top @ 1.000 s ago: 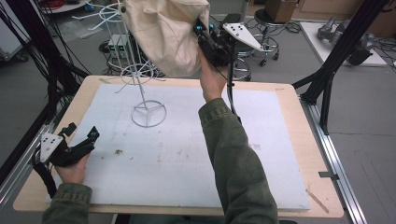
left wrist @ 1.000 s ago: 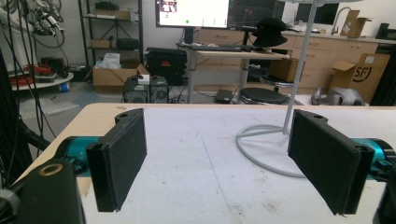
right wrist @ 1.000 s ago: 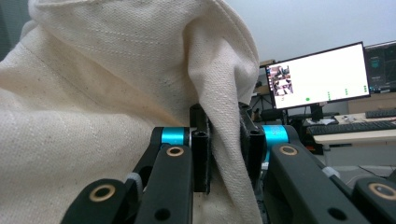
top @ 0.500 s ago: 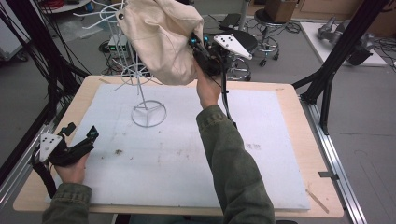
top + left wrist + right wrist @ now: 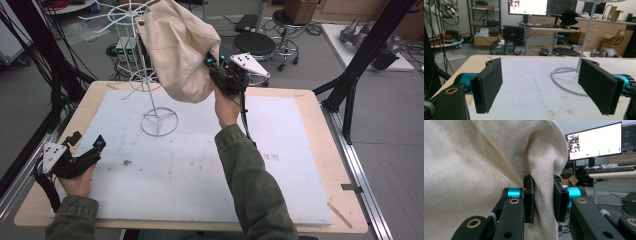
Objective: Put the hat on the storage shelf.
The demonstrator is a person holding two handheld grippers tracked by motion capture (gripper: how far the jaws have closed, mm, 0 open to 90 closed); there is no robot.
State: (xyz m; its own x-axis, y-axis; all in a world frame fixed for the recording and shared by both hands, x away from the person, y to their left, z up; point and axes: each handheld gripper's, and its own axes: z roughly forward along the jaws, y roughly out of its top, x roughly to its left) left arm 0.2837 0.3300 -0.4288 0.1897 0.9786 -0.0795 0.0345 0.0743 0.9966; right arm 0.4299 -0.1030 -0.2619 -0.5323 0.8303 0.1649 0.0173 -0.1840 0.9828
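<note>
the cream bag (image 5: 180, 52) hides much of the white wire stand (image 5: 159, 120)'s upper arms. in the right gripper view the bag (image 5: 474, 170) runs past the top and left edges, its fold hiding the pads' (image 5: 529, 200) inner faces.

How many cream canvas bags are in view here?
1. The cream canvas bag hangs at the white wire rack, pinched by the right gripper. None on the table.

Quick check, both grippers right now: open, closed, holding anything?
Left gripper: open, nothing between its jaws, low over the table.
Right gripper: closed on a fold of the cream cloth bag.
</note>
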